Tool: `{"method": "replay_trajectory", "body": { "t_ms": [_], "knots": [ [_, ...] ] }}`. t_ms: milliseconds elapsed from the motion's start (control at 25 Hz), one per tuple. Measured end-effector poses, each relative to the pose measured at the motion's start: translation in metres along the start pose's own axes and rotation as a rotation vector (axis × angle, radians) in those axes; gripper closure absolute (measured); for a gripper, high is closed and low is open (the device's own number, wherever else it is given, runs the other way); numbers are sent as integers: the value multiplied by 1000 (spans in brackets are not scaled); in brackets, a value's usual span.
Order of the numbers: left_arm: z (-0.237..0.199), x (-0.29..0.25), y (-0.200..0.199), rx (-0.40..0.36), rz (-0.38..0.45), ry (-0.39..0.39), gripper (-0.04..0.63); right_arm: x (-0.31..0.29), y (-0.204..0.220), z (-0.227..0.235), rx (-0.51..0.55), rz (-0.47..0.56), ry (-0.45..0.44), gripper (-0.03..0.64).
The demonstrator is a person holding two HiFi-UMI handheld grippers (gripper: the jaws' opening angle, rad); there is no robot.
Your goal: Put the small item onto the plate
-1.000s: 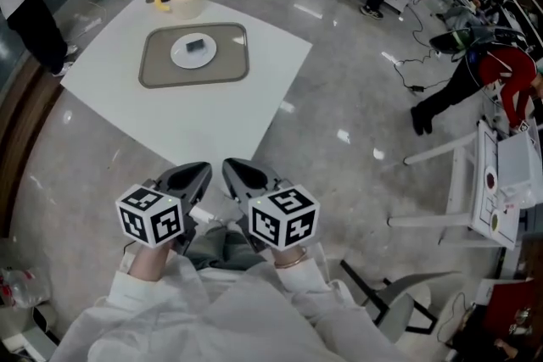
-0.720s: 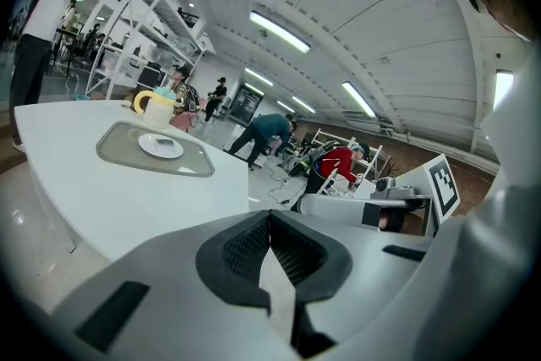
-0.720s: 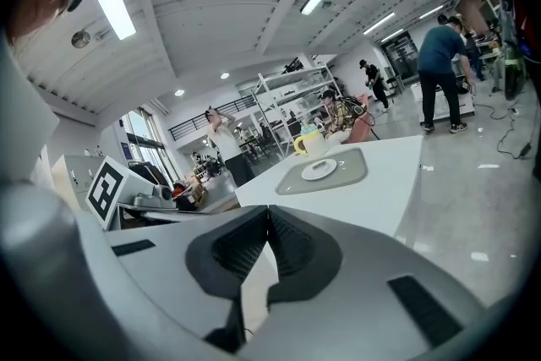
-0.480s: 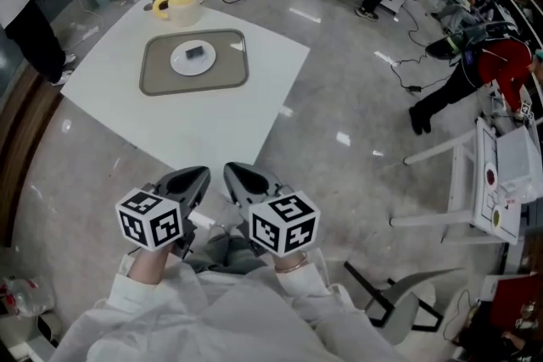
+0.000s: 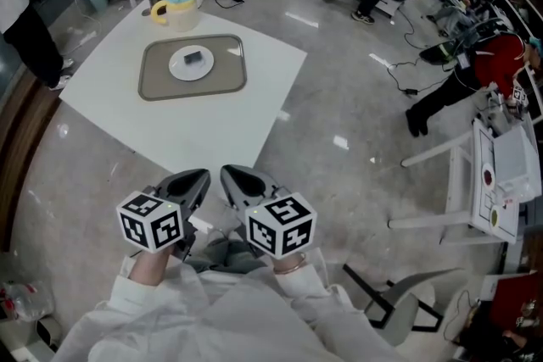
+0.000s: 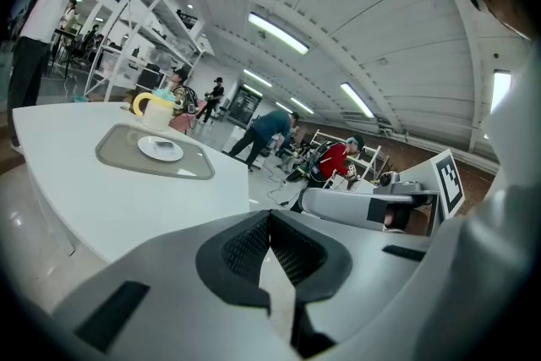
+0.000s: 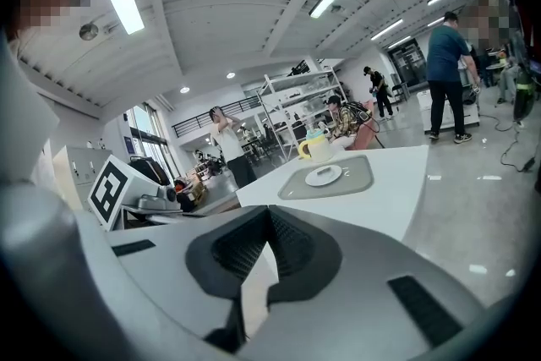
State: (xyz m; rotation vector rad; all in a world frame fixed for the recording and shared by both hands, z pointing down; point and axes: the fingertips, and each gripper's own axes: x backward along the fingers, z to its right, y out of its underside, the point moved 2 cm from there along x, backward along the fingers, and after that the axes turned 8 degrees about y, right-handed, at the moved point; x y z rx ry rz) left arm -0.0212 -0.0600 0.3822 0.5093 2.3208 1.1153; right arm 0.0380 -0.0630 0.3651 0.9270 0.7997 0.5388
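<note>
left tool (image 6: pixel 270 220): closed, ribbed pads meet, nothing between them; we hold it low by the body, pointing slightly down.
right tool (image 7: pixel 269 217): closed as well and empty, just beside the left one.
tool build: grey moulded plastic shells, dark textured pads, a marker cube on each.
floor (image 5: pixel 339 165): glossy grey with light glare; it lies between us and the surface.
surface (image 5: pixel 212 123): white, flat, matte, square-cornered; well apart from both tools.
tray (image 5: pixel 227 74): grey-brown rounded rectangle with a low rim, on the far half of the surface.
plate (image 5: pixel 177 67): white, round, shallow, looks glazed; sits in the middle of the tray.
small item (image 5: pixel 193 58): dark, flat, blocky; lies on the plate, inside the rim. Material too small to tell.
mug (image 5: pixel 176 0): pale yellow with a handle and a teal top, beyond the tray at the far corner.
step in hand: we judge the placing done, since the item is on the plate and both tools are empty.
doing it well: leave both tools shut and back from the surface so nothing nudges the tray; only check that the item sits fully within the rim.
</note>
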Motion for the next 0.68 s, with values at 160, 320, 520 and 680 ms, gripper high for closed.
{"method": "replay_trajectory", "body": {
  "t_ms": [160,320,520,680],
  "knots": [
    [0,-1,-1,0,-2,1,584,-1,0,1,10,-5,1,601],
    [0,-3,0,-3,-6,-2,584,0,1,3,18,-11,3,601],
    [1,-3,-2,-8,-8,-1,584,-1,0,6,25,-13,14,601],
    [1,-4,-1,-6,-10,1,584,-2,0,6,42,-20,15,601]
  ]
}}
